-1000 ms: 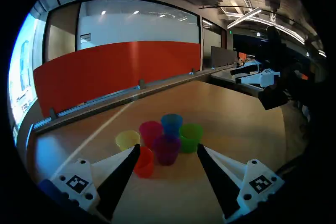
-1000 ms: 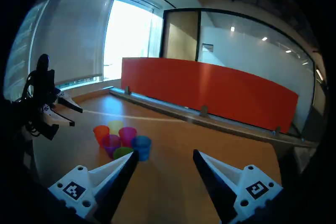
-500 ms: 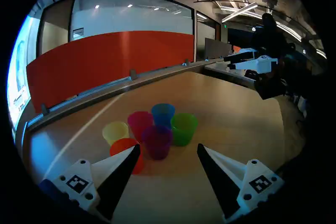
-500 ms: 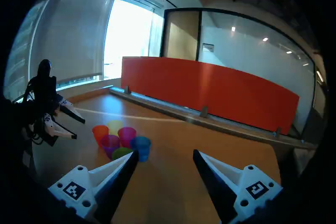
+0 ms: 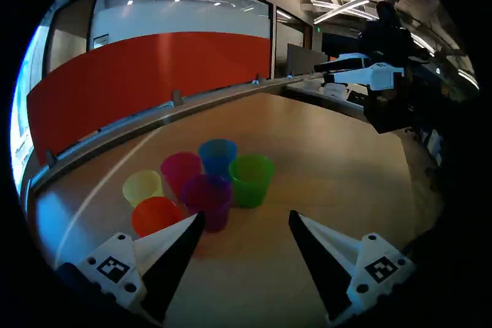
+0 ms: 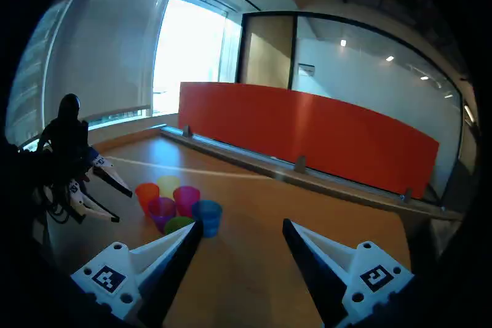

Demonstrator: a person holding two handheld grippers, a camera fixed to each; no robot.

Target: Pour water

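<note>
My left tool [image 5: 246, 213] stands wide open, with nothing between its dark, wedge-shaped fingers. Their white bases carry square black-and-white markers. Just ahead of its tips, tapered translucent plastic cups stand packed together, rims up, on the smooth, faintly glossy wooden table [image 5: 344, 168]. The orange cup [image 5: 155, 216] is nearest, just off the left finger. The purple cup [image 5: 207, 196] is straight ahead, with the green cup [image 5: 251, 177] a little to its right. Behind them are the yellow cup [image 5: 142, 186], pink cup [image 5: 181, 168] and blue cup [image 5: 218, 152]. I cannot tell whether any holds water. Beyond the table's far edge runs a flat red partition [image 5: 141, 76].

My right tool [image 6: 242, 222] is also spread wide and empty. The cups sit ahead and to its left, the green cup partly behind its left finger.

Against half a second ago, the cups sit larger and closer in the left gripper view, with more of the orange cup showing beside the left finger. In the right gripper view the left tool has come nearer the orange cup.
</note>
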